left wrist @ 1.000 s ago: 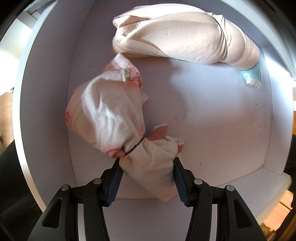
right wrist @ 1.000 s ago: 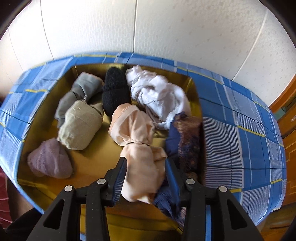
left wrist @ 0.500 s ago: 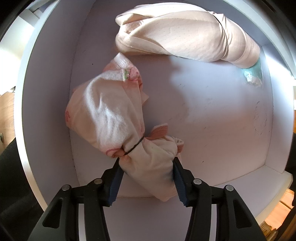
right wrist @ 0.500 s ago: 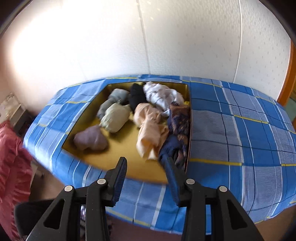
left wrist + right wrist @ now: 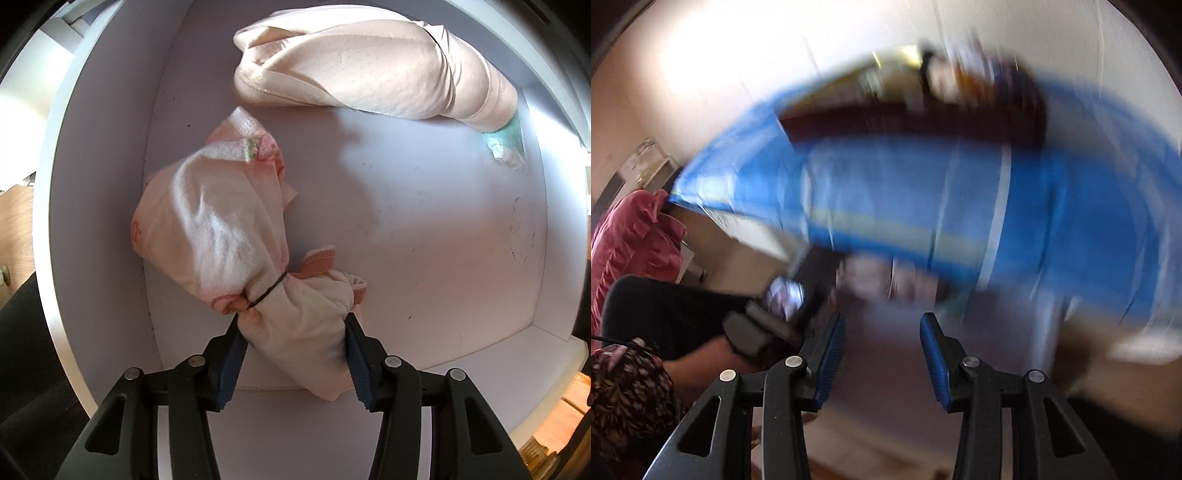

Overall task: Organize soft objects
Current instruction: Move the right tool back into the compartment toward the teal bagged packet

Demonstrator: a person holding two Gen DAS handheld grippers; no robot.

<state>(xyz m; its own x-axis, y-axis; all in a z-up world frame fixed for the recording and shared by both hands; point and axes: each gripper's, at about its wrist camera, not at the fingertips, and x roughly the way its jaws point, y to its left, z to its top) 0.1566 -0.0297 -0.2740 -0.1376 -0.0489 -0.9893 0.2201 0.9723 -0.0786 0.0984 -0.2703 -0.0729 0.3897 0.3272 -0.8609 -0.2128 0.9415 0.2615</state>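
The left gripper (image 5: 293, 325) pinches a tied cloth bundle (image 5: 236, 240) against the white drawer's (image 5: 424, 206) near-left corner. The right gripper (image 5: 882, 354) stands part open, holding nothing.

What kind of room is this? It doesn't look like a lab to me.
Probably a bedroom at home. A blue checked bedsheet covers what looks like a bed, a white drawer holds tied cloth bundles, and a pink quilt sits alongside.

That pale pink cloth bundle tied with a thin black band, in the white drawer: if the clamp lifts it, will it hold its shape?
Probably only partly. The pale pink cloth bundle bulges either side of the thin black band, so its ends likely droop. It dents where the left gripper pinches it, suggesting soft, light fabric unlikely to roll.
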